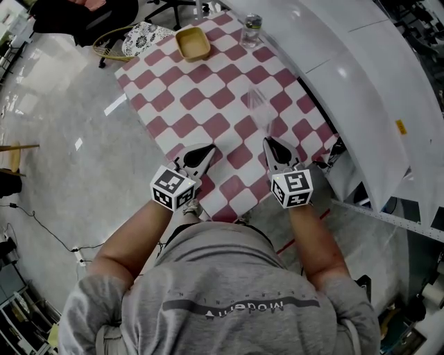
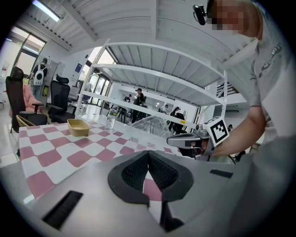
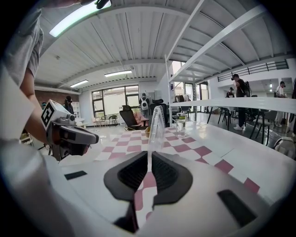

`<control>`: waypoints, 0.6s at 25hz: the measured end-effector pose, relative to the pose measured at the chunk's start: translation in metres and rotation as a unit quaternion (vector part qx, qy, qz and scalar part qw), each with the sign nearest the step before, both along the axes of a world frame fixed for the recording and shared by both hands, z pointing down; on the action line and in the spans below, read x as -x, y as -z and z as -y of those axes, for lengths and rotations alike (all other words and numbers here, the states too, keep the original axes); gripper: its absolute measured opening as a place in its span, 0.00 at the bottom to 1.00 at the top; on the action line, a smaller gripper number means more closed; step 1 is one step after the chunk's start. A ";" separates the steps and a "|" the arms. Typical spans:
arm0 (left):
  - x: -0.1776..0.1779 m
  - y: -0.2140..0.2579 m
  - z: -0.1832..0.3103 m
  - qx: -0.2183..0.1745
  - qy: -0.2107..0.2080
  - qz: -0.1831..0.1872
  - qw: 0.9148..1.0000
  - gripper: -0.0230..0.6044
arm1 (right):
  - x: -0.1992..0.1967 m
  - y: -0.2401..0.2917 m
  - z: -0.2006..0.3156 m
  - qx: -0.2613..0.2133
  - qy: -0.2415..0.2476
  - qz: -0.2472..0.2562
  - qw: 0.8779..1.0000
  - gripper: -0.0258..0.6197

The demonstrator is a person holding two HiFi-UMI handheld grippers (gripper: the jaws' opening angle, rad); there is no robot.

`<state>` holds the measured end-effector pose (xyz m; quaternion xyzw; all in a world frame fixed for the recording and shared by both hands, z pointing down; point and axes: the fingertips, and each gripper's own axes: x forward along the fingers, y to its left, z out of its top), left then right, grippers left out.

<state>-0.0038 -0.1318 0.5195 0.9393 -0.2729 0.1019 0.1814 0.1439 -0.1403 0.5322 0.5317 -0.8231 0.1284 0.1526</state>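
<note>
My left gripper [image 1: 207,150] hovers shut over the near edge of a table with a red-and-white checked cloth [image 1: 208,97]. My right gripper [image 1: 268,143] is beside it, also shut, holding nothing. A clear plastic item [image 1: 258,107] stands on the cloth just beyond the right gripper; it rises straight ahead of the right gripper [image 3: 151,155] as the clear plastic item [image 3: 157,121]. In the left gripper view the left gripper [image 2: 148,153] has its pads pressed together, and the right gripper [image 2: 173,140] shows at the right. A wooden tray [image 1: 192,43] and a glass bottle [image 1: 251,30] sit at the far end.
A large white curved panel [image 1: 361,76] runs along the table's right side. On the floor beyond the far left corner are a patterned cushion [image 1: 142,36] and a chair base [image 1: 170,8]. People and office chairs stand in the background [image 2: 137,96].
</note>
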 end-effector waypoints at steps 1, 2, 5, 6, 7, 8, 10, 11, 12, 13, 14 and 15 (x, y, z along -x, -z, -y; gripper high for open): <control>0.000 0.000 -0.001 0.000 0.000 0.001 1.000 0.06 | 0.000 0.000 -0.001 0.000 0.000 0.000 1.000 0.10; 0.001 -0.001 -0.002 0.000 0.000 0.001 1.000 0.06 | 0.000 0.000 -0.001 0.000 -0.001 0.000 1.000 0.10; 0.001 -0.001 -0.004 0.000 0.000 0.000 1.000 0.06 | 0.000 0.000 -0.002 0.000 -0.002 0.001 1.000 0.10; 0.001 -0.001 -0.004 0.000 0.000 0.000 1.000 0.06 | 0.000 0.000 -0.003 0.000 -0.002 0.002 1.000 0.10; 0.001 -0.001 -0.005 0.000 0.000 0.000 1.000 0.06 | 0.000 -0.001 -0.003 0.001 -0.002 0.002 1.000 0.10; 0.002 -0.001 -0.006 -0.001 -0.001 0.000 1.000 0.06 | 0.001 -0.001 -0.004 0.001 -0.002 0.003 1.000 0.10; 0.003 -0.001 -0.006 -0.002 0.000 -0.001 1.000 0.06 | 0.001 -0.001 -0.005 0.001 -0.003 0.005 1.000 0.10; 0.003 -0.001 -0.006 -0.002 0.000 -0.001 1.000 0.06 | 0.001 -0.001 -0.005 0.002 -0.004 0.006 1.000 0.10; 0.003 0.000 -0.006 -0.002 0.001 -0.002 1.000 0.06 | 0.001 -0.001 -0.005 0.003 -0.005 0.006 1.000 0.10; 0.003 0.000 -0.006 -0.003 0.001 -0.002 1.000 0.06 | 0.001 -0.001 -0.005 0.003 -0.005 0.006 1.000 0.10; 0.004 0.001 -0.007 -0.003 0.001 -0.003 1.000 0.06 | 0.001 -0.001 -0.006 0.003 -0.004 0.004 1.000 0.10; 0.004 0.001 -0.007 -0.003 0.001 -0.003 1.000 0.06 | 0.002 0.000 -0.006 0.003 -0.004 0.003 1.000 0.10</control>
